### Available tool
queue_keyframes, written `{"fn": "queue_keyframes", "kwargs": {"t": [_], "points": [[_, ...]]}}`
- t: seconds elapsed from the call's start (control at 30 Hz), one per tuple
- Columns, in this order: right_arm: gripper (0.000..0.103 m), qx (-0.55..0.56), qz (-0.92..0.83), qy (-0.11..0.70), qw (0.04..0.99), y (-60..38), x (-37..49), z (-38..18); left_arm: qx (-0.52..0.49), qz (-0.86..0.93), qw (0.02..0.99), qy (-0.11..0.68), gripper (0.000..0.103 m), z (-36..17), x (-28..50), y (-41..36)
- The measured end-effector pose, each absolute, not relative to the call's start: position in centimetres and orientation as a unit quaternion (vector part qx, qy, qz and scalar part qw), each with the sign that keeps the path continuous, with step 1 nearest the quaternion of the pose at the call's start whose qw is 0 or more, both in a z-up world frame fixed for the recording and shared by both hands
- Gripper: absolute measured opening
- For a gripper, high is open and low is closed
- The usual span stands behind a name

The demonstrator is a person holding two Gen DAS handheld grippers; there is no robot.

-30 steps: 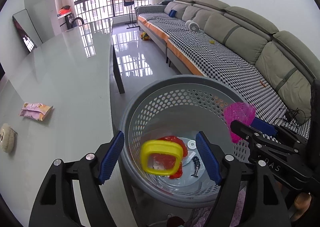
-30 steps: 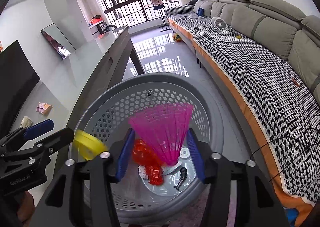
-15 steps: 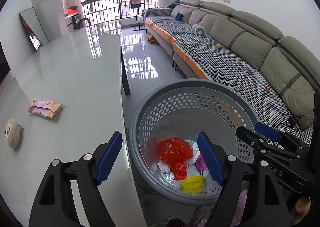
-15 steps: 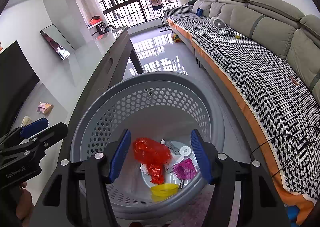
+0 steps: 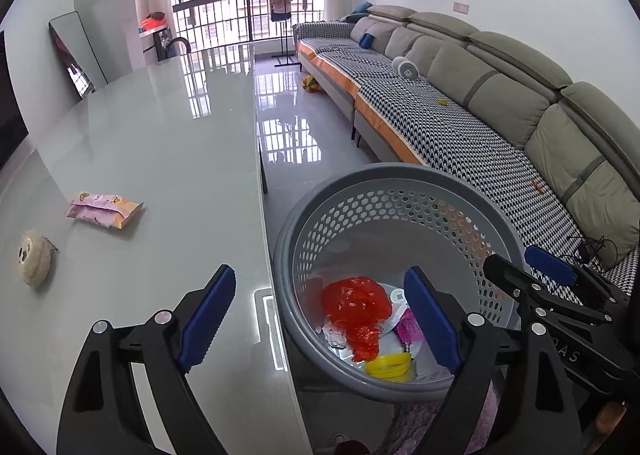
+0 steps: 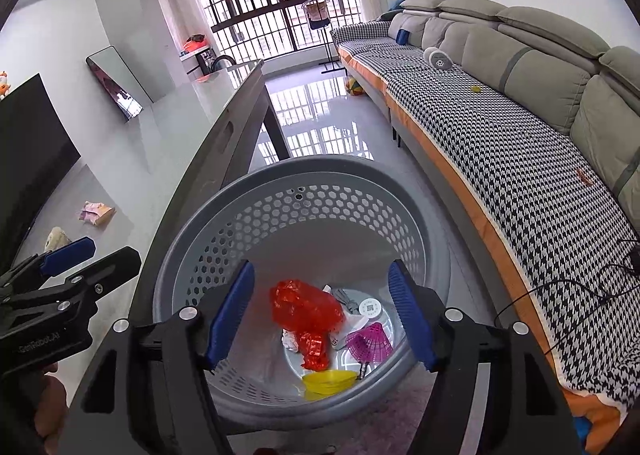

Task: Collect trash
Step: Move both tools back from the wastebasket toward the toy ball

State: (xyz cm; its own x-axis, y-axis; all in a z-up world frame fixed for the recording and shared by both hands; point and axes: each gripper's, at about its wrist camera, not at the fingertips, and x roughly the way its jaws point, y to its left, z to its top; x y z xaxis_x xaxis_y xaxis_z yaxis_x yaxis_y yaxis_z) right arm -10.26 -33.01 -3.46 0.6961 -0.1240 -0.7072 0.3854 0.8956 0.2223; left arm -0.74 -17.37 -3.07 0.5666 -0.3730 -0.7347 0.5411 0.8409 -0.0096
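While both grippers are held above the grey basket [image 6: 304,191], nothing is gripped by either one. The left gripper [image 5: 320,315] is seen with its blue pads spread wide apart, one pad over the table [image 5: 160,143] edge and the other over the basket's mouth. The right gripper [image 6: 320,311] is likewise spread wide, its jaws framing the basket's inside with nothing between them. Down at the bottom of the basket the trash is gathered: a crumpled red plastic bag [image 6: 306,309] is lying in the middle, a pink shuttlecock [image 6: 370,341] is tipped on its side just to the right of it, and a yellow ring [image 6: 330,383] is resting at the near side, close to the wall. A white round disc [image 6: 369,307] and scraps of white paper are spotted beneath them. The basket is placed on the floor between the table and the long sofa [image 5: 500,115]. Out on the tabletop, well apart from the basket, a pink snack packet [image 5: 105,210] is lying flat, and a small cream plush toy [image 5: 34,257] is seen nearer the left edge.
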Motion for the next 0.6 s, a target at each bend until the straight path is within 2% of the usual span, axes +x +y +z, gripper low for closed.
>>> {"fn": "queue_keyframes", "kwargs": {"t": [0.6], "points": [[0.071, 0.159, -0.129, 0.346, 0.916, -29.7, -10.9, -1.8, 0.092, -0.241, 0.894, 0.367, 0.09, -1.7, -1.6, -13.8]]}}
